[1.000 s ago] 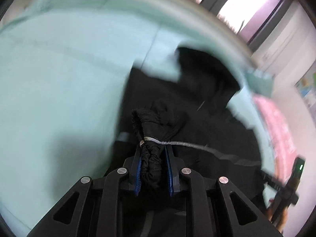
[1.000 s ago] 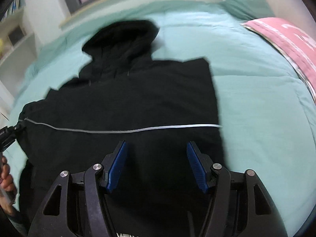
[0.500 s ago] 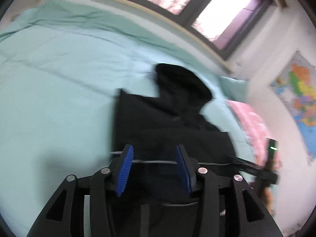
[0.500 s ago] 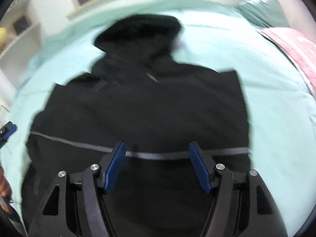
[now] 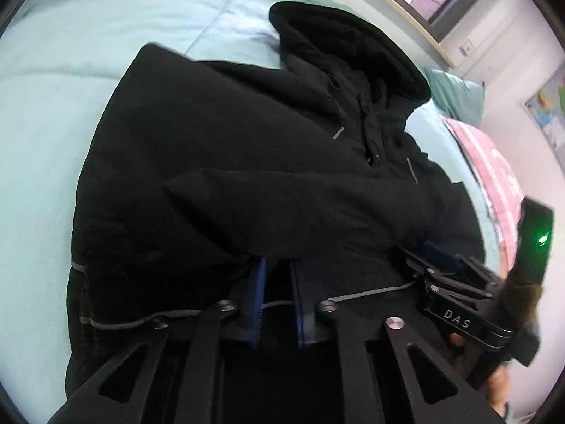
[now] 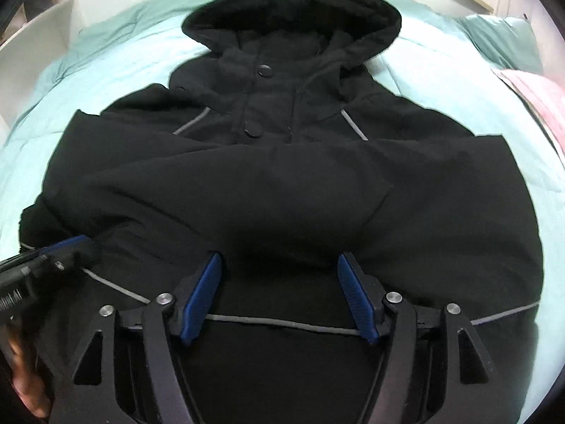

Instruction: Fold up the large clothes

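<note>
Since half a second ago both claws have dropped closer to the black hooded jacket (image 6: 282, 183), and the left claw's blue pads have drawn nearer together. It lies front-up on the mint-green bedspread (image 5: 53, 113), smooth matte fabric with round snap buttons, thin grey piping and a rounded, thick-rimmed hood (image 6: 293, 10) at the far end. One sleeve (image 5: 300, 212) is folded across the chest as a soft, puffy band. The left claw (image 5: 277, 275) has its ribbed pads a narrow gap apart at that band's lower edge; whether they pinch cloth cannot be told. The right claw (image 6: 279, 275) stands wide open, empty, over the same fold. A pink quilt (image 5: 494, 176) and a green pillow (image 6: 501, 39) lie beyond.
</note>
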`<state>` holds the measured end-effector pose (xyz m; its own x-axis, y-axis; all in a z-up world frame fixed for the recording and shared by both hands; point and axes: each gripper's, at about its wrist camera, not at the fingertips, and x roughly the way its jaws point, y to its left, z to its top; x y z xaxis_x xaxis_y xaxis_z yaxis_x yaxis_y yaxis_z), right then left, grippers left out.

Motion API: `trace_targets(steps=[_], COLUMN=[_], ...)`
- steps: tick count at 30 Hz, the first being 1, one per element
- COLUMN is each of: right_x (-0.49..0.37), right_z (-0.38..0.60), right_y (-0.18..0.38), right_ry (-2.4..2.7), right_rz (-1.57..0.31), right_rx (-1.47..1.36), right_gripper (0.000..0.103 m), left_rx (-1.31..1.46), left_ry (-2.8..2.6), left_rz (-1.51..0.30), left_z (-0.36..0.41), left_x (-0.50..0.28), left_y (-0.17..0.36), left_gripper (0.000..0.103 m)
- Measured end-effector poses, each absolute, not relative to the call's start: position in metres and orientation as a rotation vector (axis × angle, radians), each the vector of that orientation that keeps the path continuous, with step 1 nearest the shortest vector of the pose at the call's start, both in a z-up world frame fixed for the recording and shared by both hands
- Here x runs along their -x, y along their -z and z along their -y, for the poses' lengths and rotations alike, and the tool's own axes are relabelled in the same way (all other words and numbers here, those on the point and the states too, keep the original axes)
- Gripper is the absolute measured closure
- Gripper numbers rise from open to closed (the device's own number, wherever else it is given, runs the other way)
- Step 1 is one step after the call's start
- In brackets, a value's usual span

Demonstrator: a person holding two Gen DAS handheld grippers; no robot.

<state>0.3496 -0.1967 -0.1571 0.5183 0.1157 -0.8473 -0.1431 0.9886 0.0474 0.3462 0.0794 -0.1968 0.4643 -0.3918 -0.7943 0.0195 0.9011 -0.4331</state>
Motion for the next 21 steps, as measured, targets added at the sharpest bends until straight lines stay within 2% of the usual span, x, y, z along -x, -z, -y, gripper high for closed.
trace_targets(steps=[5, 8, 9, 10, 12, 15, 18, 21], right_x=[-0.334, -0.294, -0.277, -0.265, -0.253, -0.252, -0.255, -0.25], right_z=[0.211, 0.23, 0.236, 0.241, 0.252, 0.267, 0.275, 0.27], right_y=[0.14, 0.105, 0.09, 0.082, 0.076, 0.09, 0.126, 0.151], right_ry=[-0.189, -0.255, -0.23, -0.207, -0.191, -0.146, -0.087, -0.097], right_rz=[-1.036, -0.97, -0.928, -0.906, -0.896, -0.929, -1.008, -1.003], right_rx=[-0.066, -0.15, -0.113, -0.087, -0.081, -0.073, -0.04, 0.07], right_gripper=[0.032, 0.031, 0.03, 0.029, 0.029, 0.029, 0.029, 0.029], left_rx=[0.34, 0.302, 0.296, 0.289, 0.283, 0.269, 0.245, 0.182], left_ry=[0.289, 0.33, 0.333, 0.328, 0.293, 0.274, 0.217, 0.173], left_rz=[-1.023, -0.963, -0.948, -0.92, -0.887, -0.908, -0.991, -1.004], left_z=[-0.078, -0.085, -0.087, -0.087, -0.086, -0.082, -0.078, -0.072], left_x=[-0.314, -0.286, -0.278, -0.268, -0.261, -0.261, -0.269, -0.274], left_y=[0.168, 0.139, 0.133, 0.126, 0.123, 0.136, 0.167, 0.185], left_gripper=[0.086, 0.084, 0.077, 0.062, 0.049, 0.049, 0.05, 0.055])
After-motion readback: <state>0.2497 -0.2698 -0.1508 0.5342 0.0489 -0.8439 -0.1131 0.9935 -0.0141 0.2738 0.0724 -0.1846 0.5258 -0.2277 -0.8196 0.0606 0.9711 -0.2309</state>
